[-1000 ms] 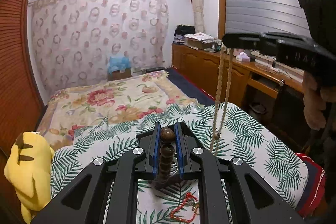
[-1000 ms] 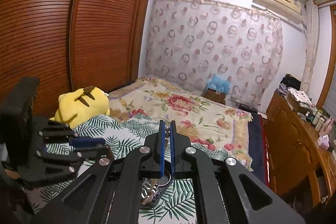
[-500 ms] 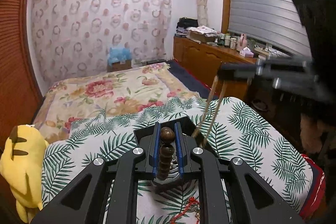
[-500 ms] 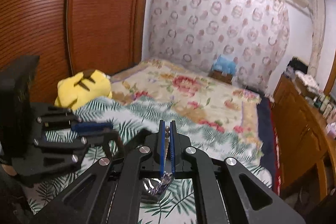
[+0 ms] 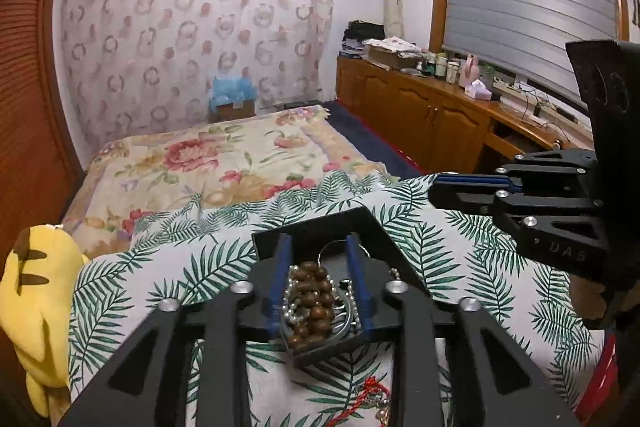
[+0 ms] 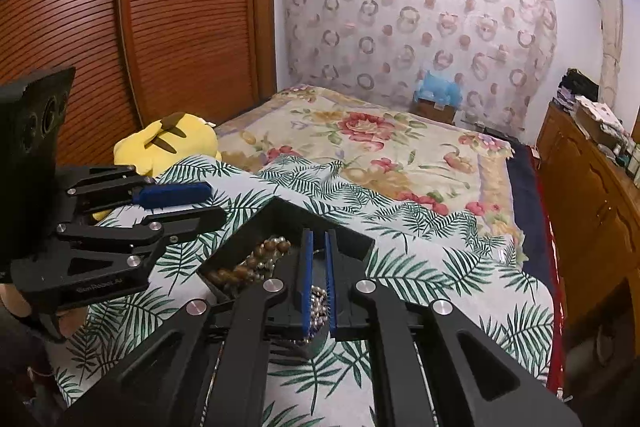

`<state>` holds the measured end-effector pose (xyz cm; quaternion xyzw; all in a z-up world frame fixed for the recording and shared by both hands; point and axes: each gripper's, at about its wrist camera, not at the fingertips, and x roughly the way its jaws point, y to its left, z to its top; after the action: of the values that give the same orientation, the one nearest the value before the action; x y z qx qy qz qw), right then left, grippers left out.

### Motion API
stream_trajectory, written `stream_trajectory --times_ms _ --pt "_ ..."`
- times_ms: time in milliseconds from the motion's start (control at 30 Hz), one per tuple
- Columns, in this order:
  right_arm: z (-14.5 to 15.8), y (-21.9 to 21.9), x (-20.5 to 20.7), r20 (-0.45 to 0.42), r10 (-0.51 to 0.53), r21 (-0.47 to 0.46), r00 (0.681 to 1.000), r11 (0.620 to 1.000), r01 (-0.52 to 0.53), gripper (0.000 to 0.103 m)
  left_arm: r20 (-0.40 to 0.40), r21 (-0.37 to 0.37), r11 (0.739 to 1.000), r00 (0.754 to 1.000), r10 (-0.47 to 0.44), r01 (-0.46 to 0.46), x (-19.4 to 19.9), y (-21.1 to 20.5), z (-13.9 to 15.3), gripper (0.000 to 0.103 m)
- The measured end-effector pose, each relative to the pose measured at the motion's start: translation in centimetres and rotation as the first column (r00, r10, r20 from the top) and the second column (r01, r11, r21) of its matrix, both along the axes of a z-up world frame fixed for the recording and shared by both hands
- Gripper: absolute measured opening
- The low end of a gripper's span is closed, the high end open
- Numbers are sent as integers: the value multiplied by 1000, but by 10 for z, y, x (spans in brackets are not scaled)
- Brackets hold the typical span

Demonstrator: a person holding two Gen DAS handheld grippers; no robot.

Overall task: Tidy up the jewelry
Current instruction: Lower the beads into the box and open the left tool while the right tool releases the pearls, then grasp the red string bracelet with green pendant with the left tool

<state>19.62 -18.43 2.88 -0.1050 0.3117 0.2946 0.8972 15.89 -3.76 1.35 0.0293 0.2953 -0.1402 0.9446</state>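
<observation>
A black square tray (image 5: pixel 360 223) lies on the palm-leaf cloth; it also shows in the right wrist view (image 6: pixel 276 215). In it lie a brown wooden bead bracelet (image 5: pixel 312 301), a string of small pale beads (image 5: pixel 294 287) and a silver ring (image 5: pixel 332 251). My left gripper (image 5: pixel 316 247) is open just above the tray, with the brown beads between its fingers but free. My right gripper (image 6: pixel 318 239) stands over the tray with a narrow gap; silver beads (image 6: pixel 318 303) lie between its fingers. The brown beads (image 6: pixel 256 261) lie to its left.
A red bead string (image 5: pixel 368 399) lies on the cloth near the front edge. A yellow plush toy (image 5: pixel 36 303) sits at the bed's left. A floral bedspread (image 5: pixel 208 163) lies behind. A wooden cabinet (image 5: pixel 432 115) runs along the right wall.
Both grippers came down to the tray. My left gripper opened and the brown bracelet now lies in the tray. The pale bead string that hung from the right gripper now lies in the tray.
</observation>
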Motion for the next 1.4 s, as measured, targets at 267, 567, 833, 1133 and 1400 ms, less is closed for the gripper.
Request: stream_trajectory --times_ms 267,567,833,1133,1400 --pt "-26 -18 -35 -24 5 32 1000 999 -4 7 4 28 1000 1000 -2 2 -32 6 -11 56" --pt "-60 -25 -74 -74 42 9 996 999 -41 26 -50 47 999 999 1 1 -56 16 -42 70" --pt "-97 -27 -102 -163 75 -51 984 995 -84 26 -142 75 997 990 8 3 -63 22 -81 75" --pt "-126 -17 -118 -209 89 -118 974 986 -115 26 -182 76 997 983 17 -3 -64 26 -96 77" --pt "-127 -19 -123 -172 54 -122 984 990 -76 19 -202 60 998 979 3 9 -69 24 -101 77"
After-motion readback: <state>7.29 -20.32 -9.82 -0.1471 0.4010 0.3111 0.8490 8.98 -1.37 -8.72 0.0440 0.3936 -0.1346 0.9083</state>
